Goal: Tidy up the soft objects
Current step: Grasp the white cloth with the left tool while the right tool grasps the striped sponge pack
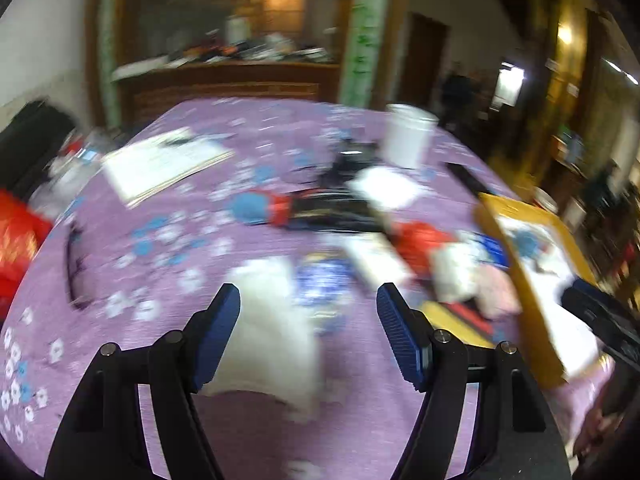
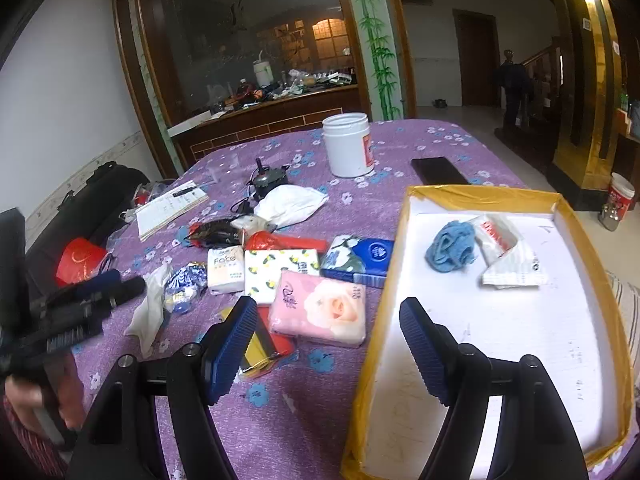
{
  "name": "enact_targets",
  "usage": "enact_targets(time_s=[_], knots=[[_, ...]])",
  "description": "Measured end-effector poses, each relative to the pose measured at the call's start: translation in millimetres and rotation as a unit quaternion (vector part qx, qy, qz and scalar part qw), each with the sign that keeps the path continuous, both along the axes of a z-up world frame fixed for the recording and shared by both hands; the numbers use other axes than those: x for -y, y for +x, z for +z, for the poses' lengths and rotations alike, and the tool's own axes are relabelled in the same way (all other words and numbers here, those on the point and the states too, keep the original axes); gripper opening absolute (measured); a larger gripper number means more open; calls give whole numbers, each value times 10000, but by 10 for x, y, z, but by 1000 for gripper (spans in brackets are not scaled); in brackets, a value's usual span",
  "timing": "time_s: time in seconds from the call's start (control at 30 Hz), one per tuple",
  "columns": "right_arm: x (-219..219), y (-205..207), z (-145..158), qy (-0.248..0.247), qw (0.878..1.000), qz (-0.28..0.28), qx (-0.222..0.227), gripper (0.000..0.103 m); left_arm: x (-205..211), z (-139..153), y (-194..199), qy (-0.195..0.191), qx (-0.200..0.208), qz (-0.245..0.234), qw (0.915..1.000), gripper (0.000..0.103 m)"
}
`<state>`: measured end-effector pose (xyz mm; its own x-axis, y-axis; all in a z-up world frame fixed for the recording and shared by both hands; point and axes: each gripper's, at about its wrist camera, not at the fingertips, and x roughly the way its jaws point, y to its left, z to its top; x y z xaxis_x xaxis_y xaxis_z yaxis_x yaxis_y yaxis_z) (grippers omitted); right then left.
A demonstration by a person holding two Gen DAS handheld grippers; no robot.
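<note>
Floral cloth, purple with small blue and white blossoms, covers the desk [image 2: 400, 136] and carries a loose scatter of soft packets. A shallow rectangular tray [image 2: 480, 193], white inside and edged with yellow tape, sits at the right side of the desk; in it lie a crumpled blue knitted cloth [image 2: 450, 247] and, just beside it, a creased white plastic bag with red print [image 2: 506, 254]. Left of the tray, close together, are a pink tissue pack with a rose print [image 2: 320, 310], a blue tissue pack [image 2: 360, 258], a white pack dotted with lemons [image 2: 278, 270] and a small cream pack [image 2: 225, 268]. A limp white cloth [image 2: 150, 308] lies further left beside a shiny blue-and-white patterned wrapper [image 2: 182, 284]. Farther back stand a smooth white cylindrical tub [image 2: 347, 144], a flat black phone [image 2: 438, 170] and a rumpled white bag [image 2: 290, 202]. The right tool [image 2: 328, 346], its ribbed blue pads well apart and gripping nothing, hangs over the tray's near left edge and the pink pack. The left tool [image 1: 308, 332] also stands wide with nothing pinched; in its blurred view the white cloth lies on the desk beneath the gap, nearer the left pad.
</note>
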<state>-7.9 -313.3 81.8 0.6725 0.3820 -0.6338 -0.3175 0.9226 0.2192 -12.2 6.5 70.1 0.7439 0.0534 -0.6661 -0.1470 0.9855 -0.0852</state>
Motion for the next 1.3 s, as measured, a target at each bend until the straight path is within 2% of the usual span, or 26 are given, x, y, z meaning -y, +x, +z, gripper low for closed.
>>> enact_targets(time_s=[0.07, 0.2, 0.33, 0.47, 0.5, 0.53, 0.57, 0.6, 0.63, 0.73, 0.83, 0.93, 1.0, 1.13, 1.2, 1.3], knots=[[-19, 7, -23, 39, 10000, 51, -35, 76, -191, -111, 74, -130, -221, 258, 9993, 71], [-63, 5, -59, 61, 9998, 172, -53, 76, -379, -343, 188, -466, -591, 407, 9963, 71], [-111, -6, -80, 35, 9995, 292, -61, 76, -358, -491, 272, -425, -704, 458, 9956, 71], [-183, -34, -107, -15, 9990, 453, -50, 76, -345, -554, 353, -457, -611, 354, 9965, 69], [-213, -40, -122, -26, 9986, 525, -60, 76, -376, -575, 374, -586, -652, 288, 9957, 55], [-244, -45, -131, -28, 9982, 596, -73, 77, -404, -578, 379, -713, -669, 247, 9949, 34], [-271, -54, -140, -27, 9977, 675, -85, 78, -430, -584, 386, -751, -682, 281, 9944, 30], [-319, -63, -148, -36, 9968, 788, -96, 79, -460, -579, 365, -858, -625, 272, 9940, 19], [-370, -75, -155, -60, 9959, 896, -97, 80, -469, -570, 366, -969, -597, 199, 9933, 13], [-523, -110, -172, -143, 9925, 1207, -121, 81, -526, -493, 285, -1267, -221, 164, 9916, 12], [-694, -112, -212, -291, 9886, 1466, -199, 82, -474, -364, 201, -1068, 214, 150, 9939, 12], [-801, -7, -298, -427, 9865, 1525, -419, 82, -356, -273, 142, -955, 497, -156, 9941, 12], [-850, 89, -361, -404, 9849, 1559, -630, 82, -273, -245, 124, -909, 555, -392, 9935, 12], [-908, 254, -468, -654, 9855, 1322, -841, 82, -236, -235, 133, -1053, 502, -658, 9910, 12], [-940, 365, -547, -818, 9847, 1198, -964, 82, -219, -245, 147, -1113, 452, -737, 9900, 12], [-982, 484, -669, -796, 9817, 1218, -1227, 82, -200, -248, 145, -1125, 453, -780, 9896, 12]])
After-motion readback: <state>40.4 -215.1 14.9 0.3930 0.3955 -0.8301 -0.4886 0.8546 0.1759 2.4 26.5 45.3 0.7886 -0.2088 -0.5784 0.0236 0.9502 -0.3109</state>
